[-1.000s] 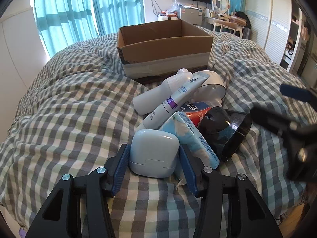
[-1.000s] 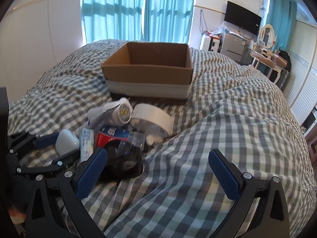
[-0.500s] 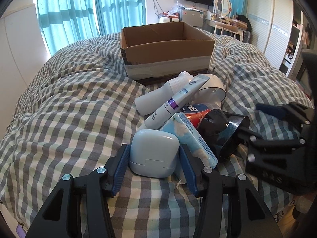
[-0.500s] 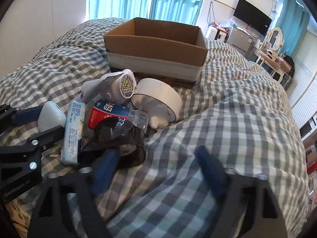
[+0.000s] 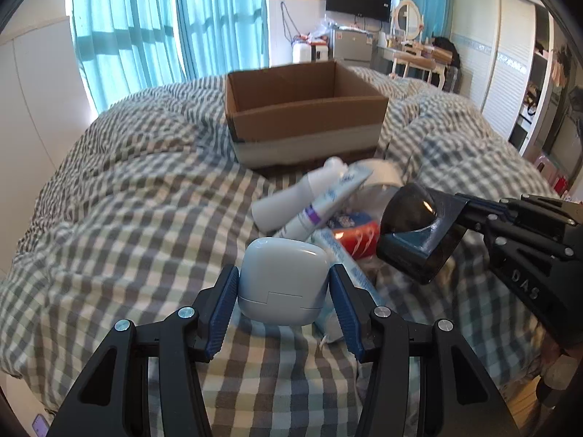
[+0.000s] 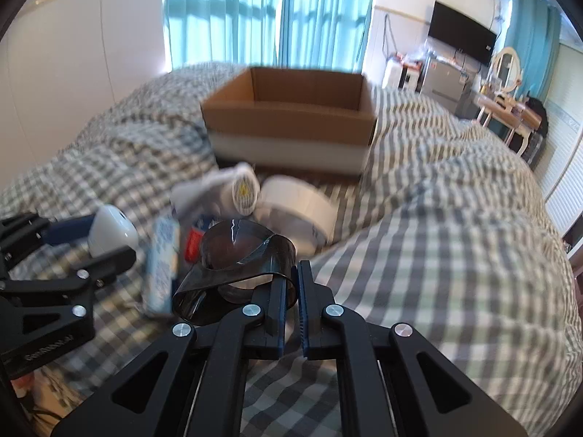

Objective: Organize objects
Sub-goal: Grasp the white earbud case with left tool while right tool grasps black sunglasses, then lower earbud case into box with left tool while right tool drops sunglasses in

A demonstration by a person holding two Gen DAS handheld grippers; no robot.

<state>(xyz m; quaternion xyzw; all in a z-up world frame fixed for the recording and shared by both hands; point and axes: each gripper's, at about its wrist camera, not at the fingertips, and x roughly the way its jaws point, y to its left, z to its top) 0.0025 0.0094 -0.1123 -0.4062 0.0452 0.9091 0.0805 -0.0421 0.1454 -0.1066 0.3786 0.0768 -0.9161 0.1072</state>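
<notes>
On the checked quilt, both tongs loaded

Nearest, the left gripper (image 5: 283, 284) pinches a rounded pale-blue case (image 5: 282, 281) by its sides; the right gripper (image 6: 290, 293) pinches the thin wall of a dark translucent cup (image 6: 233, 255) (lifted, tilted). Beyond lie glossy bottles and tubes (image 5: 309, 200), then bare quilt (image 5: 138, 196) left, and the open cardboard box (image 5: 302, 109) farthest.

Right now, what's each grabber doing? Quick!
Left gripper: closed on the pale blue case.
Right gripper: closed, pinching the dark plastic cup by its rim.
</notes>
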